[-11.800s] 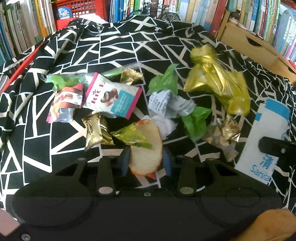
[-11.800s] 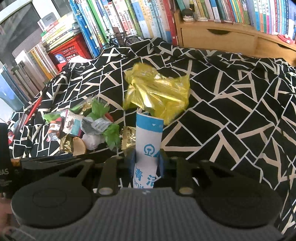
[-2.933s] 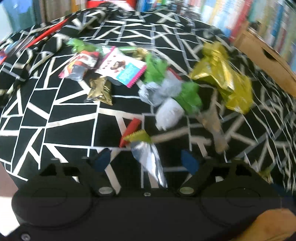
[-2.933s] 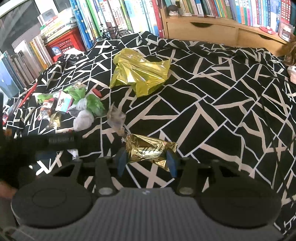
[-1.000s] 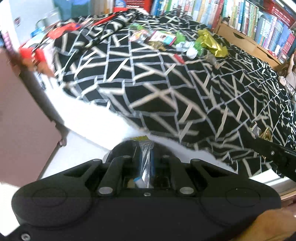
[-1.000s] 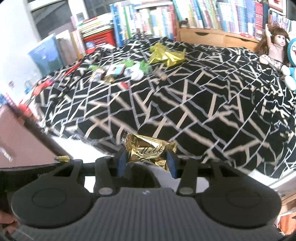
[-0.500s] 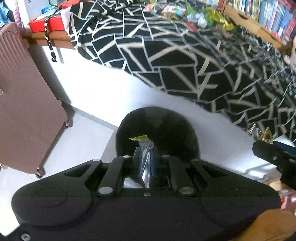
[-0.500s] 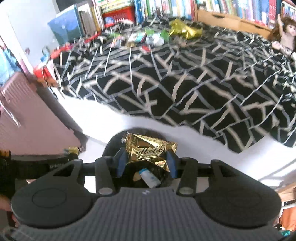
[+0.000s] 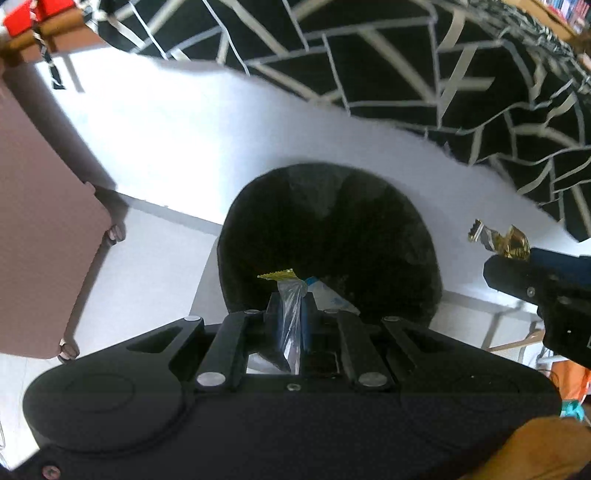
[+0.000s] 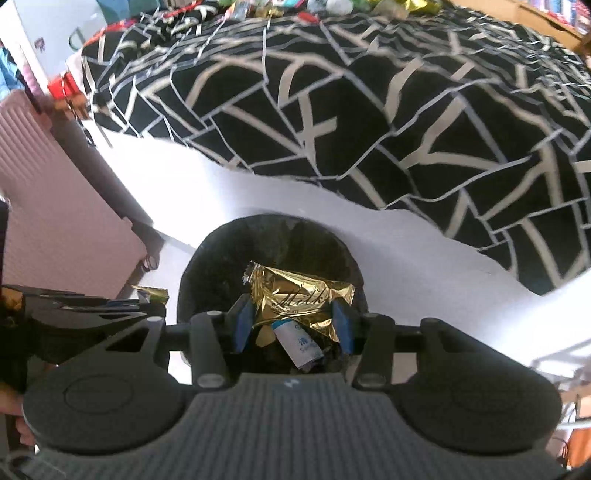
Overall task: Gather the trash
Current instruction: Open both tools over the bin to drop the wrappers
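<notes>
Left gripper [image 9: 291, 306] jaws pinched almost fully together on a clear wrapper [image 9: 290, 317], thin crinkly plastic strip with a yellow serrated end [image 9: 277, 275] sticking out past the tips. Right gripper [image 10: 291, 319] jaws part open, blue pads [image 10: 242, 326] clamped on both ends of a gold wrapper [image 10: 299, 297], shiny foil, dark script "Milk" on the face, crimped ends, held flat across the gap.

Black bin [image 10: 207, 258] is the landmark: round, dark inside, on the pale floor against the white bed side. Both grippers point down over its opening. Clear wrapper hangs above the near part of the bin mouth [image 9: 325, 236] in the left wrist view. Gold wrapper sits over the middle of the bin mouth in the right wrist view. Inside the bin, under the gold wrapper, a white and blue packet [image 10: 299, 341] plus other scraps too dark to tell.

Black and white patterned bedspread [image 10: 369, 110] beyond the bin; more trash pile [image 10: 325, 5] at its far edge, well apart from the bin. Pink suitcase [image 10: 55, 206] left of the bin, near it. Right gripper with gold foil also shows right of the bin in the left wrist view [image 9: 509, 258].
</notes>
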